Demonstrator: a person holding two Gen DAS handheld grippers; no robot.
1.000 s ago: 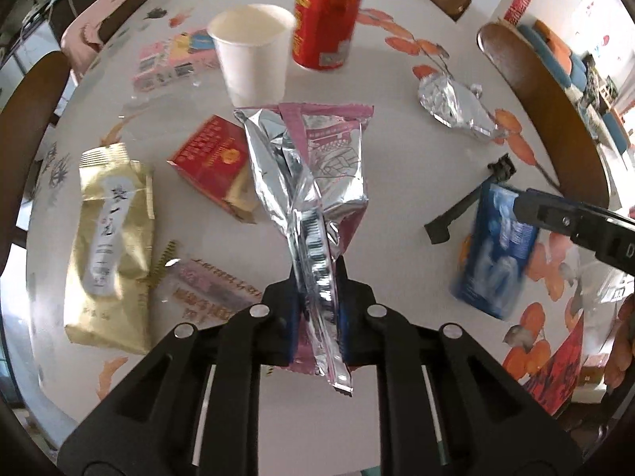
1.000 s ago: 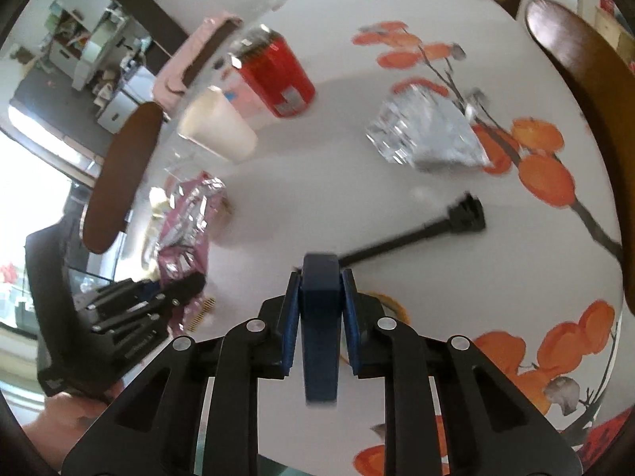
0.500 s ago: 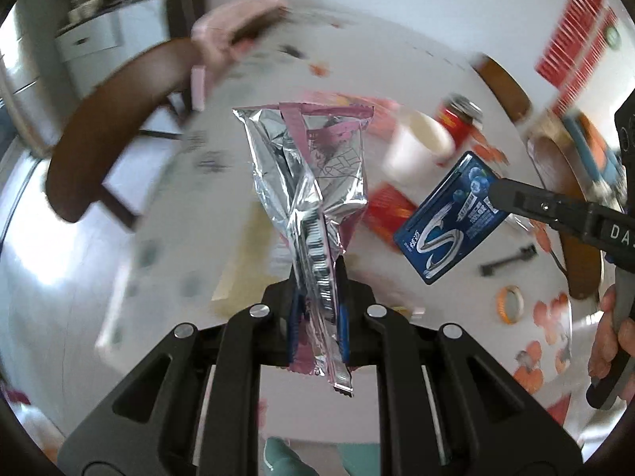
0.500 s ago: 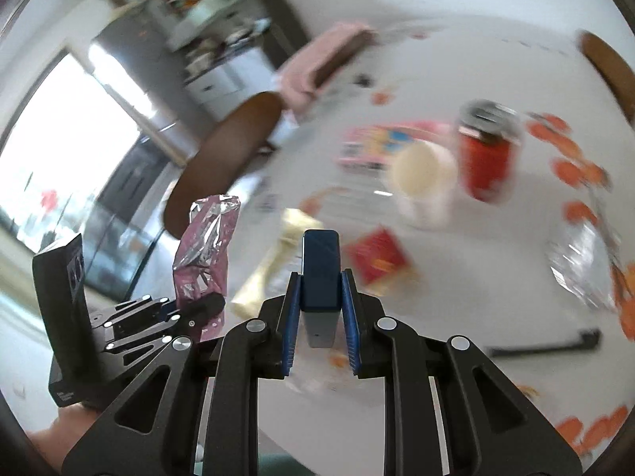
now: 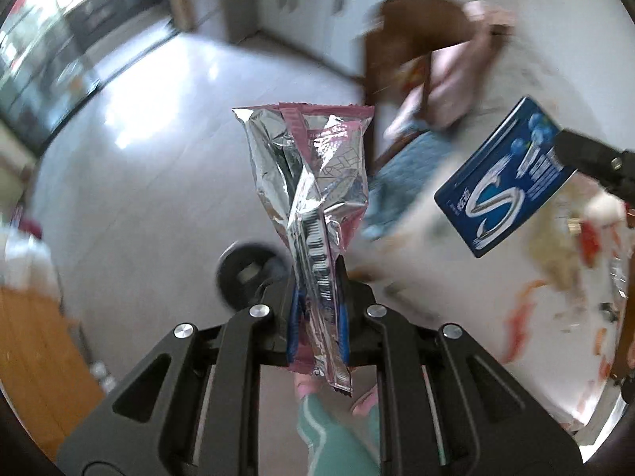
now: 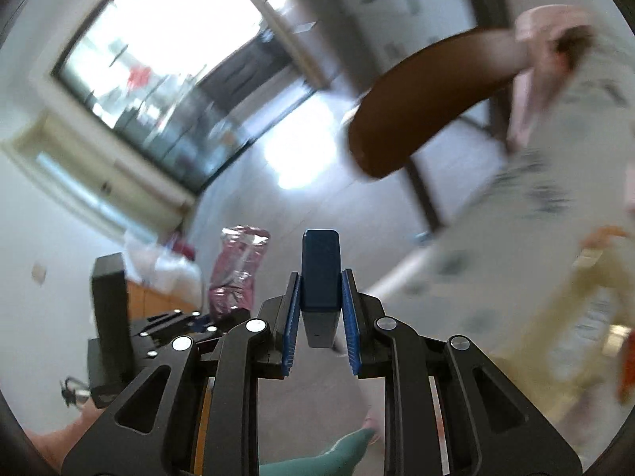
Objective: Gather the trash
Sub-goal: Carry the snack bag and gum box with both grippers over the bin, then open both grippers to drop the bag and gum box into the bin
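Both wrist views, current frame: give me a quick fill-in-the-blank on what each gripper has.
1. The left gripper is shut on a pink and ____ snack wrapper.
2. The right gripper is shut on a flat ____ gum pack.
3. In the left wrist view, the big white letter on the gum pack is ____.

Missing words: silver; blue; S

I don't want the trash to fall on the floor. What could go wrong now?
The left gripper pinches only the bottom end of the pink-and-silver wrapper, so the floppy foil might slide out.

The right gripper clamps just one end of the blue gum pack; it might twist loose.

Both are over bare floor, so a dropped piece would need picking up.
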